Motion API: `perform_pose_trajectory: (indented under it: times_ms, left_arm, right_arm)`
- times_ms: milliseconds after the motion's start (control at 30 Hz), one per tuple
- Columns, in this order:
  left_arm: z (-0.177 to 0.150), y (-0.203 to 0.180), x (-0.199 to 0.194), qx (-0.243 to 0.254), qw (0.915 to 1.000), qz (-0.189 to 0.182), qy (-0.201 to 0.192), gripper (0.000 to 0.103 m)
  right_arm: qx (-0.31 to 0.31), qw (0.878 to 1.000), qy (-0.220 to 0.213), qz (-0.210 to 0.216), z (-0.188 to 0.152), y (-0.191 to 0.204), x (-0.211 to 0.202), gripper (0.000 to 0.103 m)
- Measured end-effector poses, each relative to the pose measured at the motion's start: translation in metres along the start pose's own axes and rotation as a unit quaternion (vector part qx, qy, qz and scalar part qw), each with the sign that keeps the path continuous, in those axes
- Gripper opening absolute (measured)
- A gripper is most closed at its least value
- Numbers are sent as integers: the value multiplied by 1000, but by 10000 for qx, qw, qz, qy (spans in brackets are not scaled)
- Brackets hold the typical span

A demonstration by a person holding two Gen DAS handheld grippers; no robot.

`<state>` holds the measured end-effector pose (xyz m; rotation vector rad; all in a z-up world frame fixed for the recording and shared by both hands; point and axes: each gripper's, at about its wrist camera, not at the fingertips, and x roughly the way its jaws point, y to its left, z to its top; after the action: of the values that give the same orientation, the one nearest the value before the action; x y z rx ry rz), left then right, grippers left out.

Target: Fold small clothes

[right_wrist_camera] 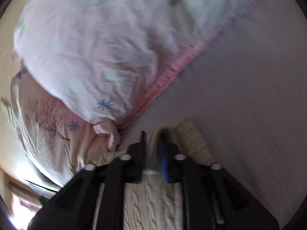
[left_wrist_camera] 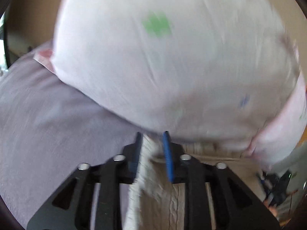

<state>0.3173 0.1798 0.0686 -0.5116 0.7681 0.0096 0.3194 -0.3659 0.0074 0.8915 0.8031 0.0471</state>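
Note:
A cream cable-knit garment runs between the fingers of my left gripper, which is shut on its edge. My right gripper is shut on another part of the same cream knit, with a rolled fold just past the tips. A pale pink printed garment with green and blue marks lies ahead of both grippers; it also fills the upper left of the right wrist view, pink ribbed hem along its edge. Both views are motion-blurred.
Everything rests on a lilac cloth surface, seen at the right of the right wrist view. A tan floor or wall shows beyond. Dark clutter sits at the lower right of the left view.

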Motion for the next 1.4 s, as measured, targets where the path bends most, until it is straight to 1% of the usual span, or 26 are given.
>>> perform_pose_trajectory:
  times_ms: [33, 67, 100, 133, 200, 233, 400, 467, 500, 600, 667, 700, 733, 800, 833, 867, 900, 967, 1033, 1067, 1133, 1167, 1233, 1300, 1333, 1400]
  left_arm:
    - [4, 5, -8, -70, 9999, 5, -139, 41]
    - [7, 13, -21, -152, 9994, -18, -306, 56]
    - [7, 19, -31, -176, 9993, -47, -320, 60]
    - [5, 22, -36, -145, 9995, -88, -275, 60]
    - [-9, 28, -44, 14, 9996, -280, 98, 60]
    - [-23, 31, -44, 72, 9983, -435, 377, 61]
    - [-67, 38, -26, 8, 9899, -720, 1222, 60]
    - [-75, 38, -18, -40, 9882, -758, 1328, 60]
    - [-77, 34, -19, 7, 9897, -744, 1224, 60]
    - [-82, 27, -7, -123, 9859, -928, 1390, 48]
    - [-79, 22, -1, -134, 9876, -901, 1282, 41]
    - [-77, 21, 3, -214, 9875, -907, 1273, 34]
    - [-75, 27, 9, -528, 9842, -1010, 1358, 18]
    - [-74, 31, 11, -938, 9801, -1092, 1366, 15]
    - [-71, 24, 8, -879, 9823, -996, 1319, 14]
    - [-68, 8, -2, -673, 9871, -863, 1169, 14]
    - [-65, -6, -10, -553, 9890, -847, 1079, 13]
    - [-58, -52, -28, -337, 9900, -988, 946, 13]
    - [-57, -108, -39, 37, 9902, -1113, 845, 13]
    - [-62, -146, -41, 279, 9884, -1228, 845, 13]
    - [-78, -206, -35, 589, 9822, -1504, 958, 13]
    - [-93, -242, -26, 769, 9770, -1688, 1051, 13]
    - [-122, -292, -3, 1024, 9673, -1930, 1289, 13]
    - [-158, -334, 31, 1225, 9543, -2082, 1759, 13]
    - [-179, -353, 53, 1355, 9454, -2091, 2103, 13]
    - [-200, -368, 71, 1482, 9320, -2123, 2538, 15]
  right_arm:
    - [-59, 9999, -23, 88, 0, 5, -1, 68]
    - [-130, 9998, -112, 107, 0, 12, -5, 74]
    - [-196, 9996, -197, 86, -1, 16, -10, 85]
    - [-276, 9991, -294, 95, -2, 21, -16, 93]
    - [-485, 9977, -396, 258, -7, 30, -30, 95]
    - [-559, 9973, -378, 287, -8, 33, -34, 95]
    - [-757, 9951, -26, 631, -33, 32, -46, 96]
    - [-851, 9943, -45, 643, -40, 29, -54, 96]
    - [-881, 9939, -59, 654, -42, 28, -54, 96]
    - [-757, 9939, -125, 793, -49, 16, -54, 97]
    - [-594, 9937, -98, 942, -47, 11, -58, 97]
    - [-548, 9934, -82, 1000, -46, 9, -58, 97]
    - [-525, 9929, -74, 1067, -45, 8, -59, 97]
    - [-487, 9917, -120, 1185, -42, 6, -66, 97]
    - [-471, 9912, -158, 1225, -40, 4, -70, 97]
    - [-454, 9907, -230, 1262, -37, 3, -76, 97]
    - [-446, 9903, -311, 1276, -34, 2, -82, 97]
    - [-437, 9894, -544, 1272, -27, 0, -97, 97]
    - [-483, 9889, -783, 1163, -21, -3, -111, 97]
    - [-480, 9889, -870, 1109, -18, -5, -116, 97]
    - [-432, 9883, -1048, 1024, -10, -13, -127, 97]
    - [-396, 9881, -1091, 1010, -7, -17, -131, 97]
    - [-295, 9880, -1192, 937, 0, -28, -137, 97]
    - [-189, 9887, -1273, 773, 8, -40, -142, 97]
    - [-130, 9893, -1274, 692, 10, -44, -141, 97]
    - [-51, 9916, -1105, 672, 15, -49, -136, 97]
